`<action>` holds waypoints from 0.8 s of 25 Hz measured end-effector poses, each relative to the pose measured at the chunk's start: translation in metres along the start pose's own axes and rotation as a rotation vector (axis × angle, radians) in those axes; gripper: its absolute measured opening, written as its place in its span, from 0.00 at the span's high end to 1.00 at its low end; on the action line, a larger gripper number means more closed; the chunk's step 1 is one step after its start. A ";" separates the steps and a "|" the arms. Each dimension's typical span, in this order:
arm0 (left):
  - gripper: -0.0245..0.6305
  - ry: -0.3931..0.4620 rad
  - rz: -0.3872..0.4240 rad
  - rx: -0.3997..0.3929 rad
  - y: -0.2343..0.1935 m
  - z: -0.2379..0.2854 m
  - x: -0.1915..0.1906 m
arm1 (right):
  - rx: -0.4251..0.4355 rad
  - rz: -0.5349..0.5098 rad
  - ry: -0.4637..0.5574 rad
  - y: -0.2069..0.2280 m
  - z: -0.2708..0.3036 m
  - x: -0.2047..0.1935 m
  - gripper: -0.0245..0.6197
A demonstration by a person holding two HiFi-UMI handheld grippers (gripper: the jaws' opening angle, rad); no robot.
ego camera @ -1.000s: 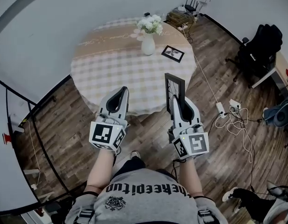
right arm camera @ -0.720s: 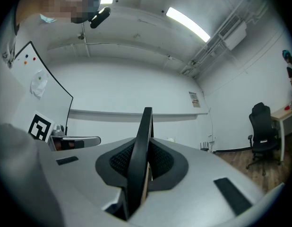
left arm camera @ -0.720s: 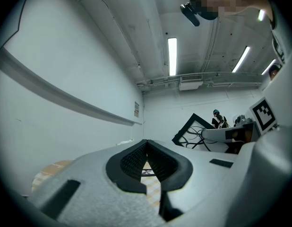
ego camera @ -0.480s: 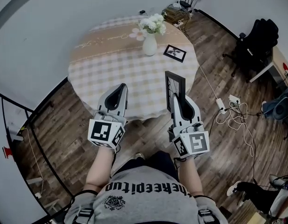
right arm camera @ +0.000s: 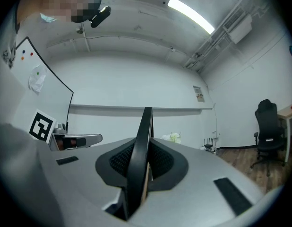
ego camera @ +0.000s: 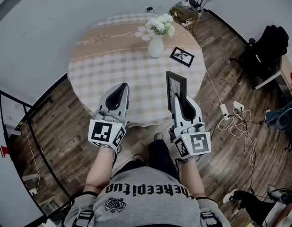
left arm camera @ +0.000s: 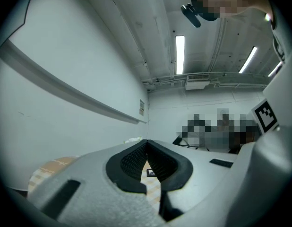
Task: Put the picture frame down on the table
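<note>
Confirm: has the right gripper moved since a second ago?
Yes. The right gripper, holding the picture frame, has advanced toward the table; its near edge now lies closer to the jaws.

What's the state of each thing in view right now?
Right gripper: shut on frame.
Left gripper: shut, empty.
Frame: upright, clamped at its lower edge, not yet on table.
Second frame: lying flat on table.
Vase: upright on table, holding white flowers.
</note>
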State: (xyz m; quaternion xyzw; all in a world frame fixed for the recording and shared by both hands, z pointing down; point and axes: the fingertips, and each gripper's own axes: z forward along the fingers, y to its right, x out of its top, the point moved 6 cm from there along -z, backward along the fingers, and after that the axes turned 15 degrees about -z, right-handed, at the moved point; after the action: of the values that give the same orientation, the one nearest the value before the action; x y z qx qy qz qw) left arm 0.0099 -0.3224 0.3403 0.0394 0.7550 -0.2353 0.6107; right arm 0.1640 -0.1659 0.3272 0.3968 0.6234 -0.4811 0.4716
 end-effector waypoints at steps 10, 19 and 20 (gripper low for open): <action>0.94 0.047 0.006 0.126 -0.010 0.040 -0.005 | 0.140 0.019 0.002 0.038 0.060 -0.020 0.89; 0.94 0.072 0.009 0.285 -0.022 0.059 -0.011 | 0.290 0.059 -0.029 0.056 0.116 -0.050 0.89; 0.94 0.074 0.009 0.299 -0.024 0.060 -0.013 | 0.306 0.065 -0.034 0.056 0.121 -0.054 0.89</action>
State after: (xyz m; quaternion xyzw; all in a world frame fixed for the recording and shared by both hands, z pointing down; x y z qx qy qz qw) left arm 0.0587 -0.3647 0.3510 0.1421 0.7335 -0.3407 0.5707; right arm 0.2552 -0.2732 0.3558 0.4758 0.5216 -0.5616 0.4314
